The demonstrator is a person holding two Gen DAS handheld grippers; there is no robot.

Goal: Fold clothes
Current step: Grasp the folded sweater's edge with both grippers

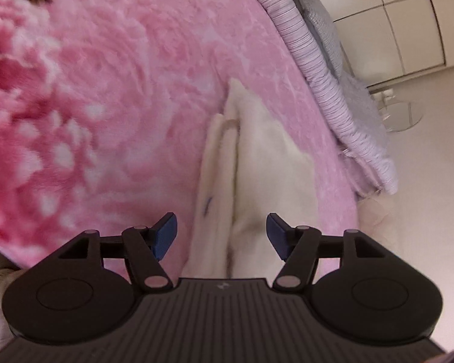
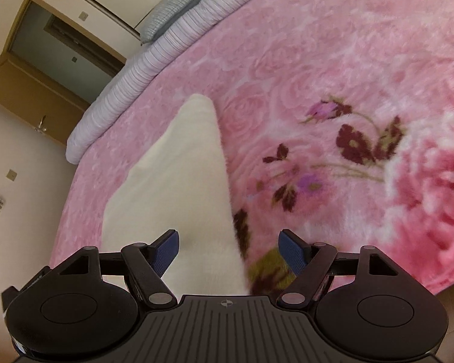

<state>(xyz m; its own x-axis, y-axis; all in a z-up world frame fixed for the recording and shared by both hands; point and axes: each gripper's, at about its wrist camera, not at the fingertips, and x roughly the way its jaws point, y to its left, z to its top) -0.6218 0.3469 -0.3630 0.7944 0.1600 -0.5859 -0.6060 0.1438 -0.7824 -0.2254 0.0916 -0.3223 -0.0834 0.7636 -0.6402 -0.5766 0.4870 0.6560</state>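
Note:
A cream-white garment (image 1: 257, 163) lies folded on a pink flowered blanket (image 1: 106, 106), with layered edges showing along its left side. My left gripper (image 1: 221, 236) hovers open just above its near end, blue pads (image 1: 166, 233) apart, nothing between them. In the right wrist view the same cream garment (image 2: 178, 187) stretches away as a long smooth panel on the blanket (image 2: 333, 75). My right gripper (image 2: 228, 251) is open over the garment's right edge, its left pad (image 2: 168, 249) above the cloth and its right pad above the blanket.
A striped lilac quilt (image 1: 327, 72) and a grey pillow (image 1: 320, 21) border the bed's edge; both also appear as quilt (image 2: 154, 60) and pillow (image 2: 178, 6). Beyond lie pale floor (image 1: 423, 181), white cabinets (image 1: 408, 15) and a wooden door (image 2: 39, 90).

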